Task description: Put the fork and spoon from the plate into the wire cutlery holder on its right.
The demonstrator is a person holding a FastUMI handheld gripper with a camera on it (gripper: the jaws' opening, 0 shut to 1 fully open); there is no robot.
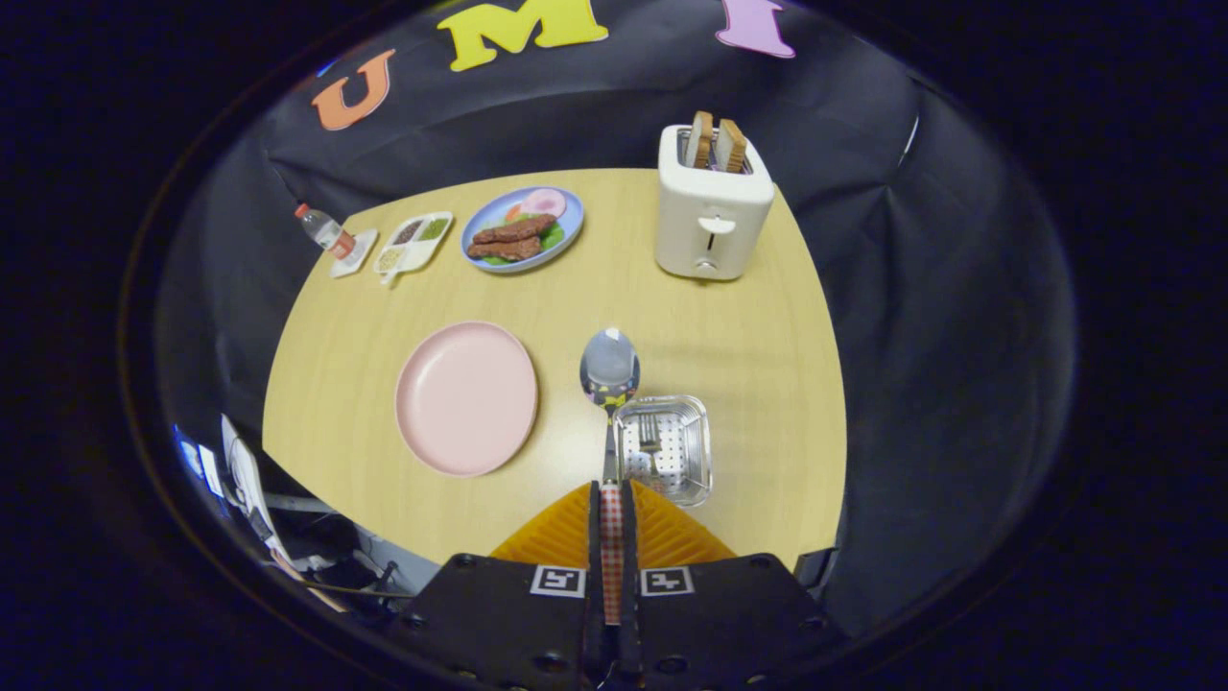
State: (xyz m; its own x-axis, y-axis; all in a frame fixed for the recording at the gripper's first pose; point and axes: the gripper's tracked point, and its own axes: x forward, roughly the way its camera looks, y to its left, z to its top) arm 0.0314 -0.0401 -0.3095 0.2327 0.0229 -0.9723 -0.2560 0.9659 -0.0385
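The hand-held gripper (611, 499) is clamped on the handle of the spoon (609, 369), both fingers pressed against it, and the spoon's bowl stands out ahead of the fingertips, above the desk (748, 345). The pink plate (466, 397) lies bare to the left, so both pieces are off it. The fork (649, 437) already sits inside the wire holder (664, 448), which stands just right of the spoon's neck and close ahead of the fingers. This looks like the second half of the job: the spoon is being carried across to join the fork. The next move seems to call for a short shift to the right, so the spoon comes over the holder's mouth, then a tilt or descent to bring it inside the rim before the fingers part. The likely trouble is the spoon catching on the near wire edge or knocking the fork. Farther back stand a toaster (712, 206), a blue plate of food (523, 228), a small tray (414, 244) and a bottle (324, 230), well apart from the work.
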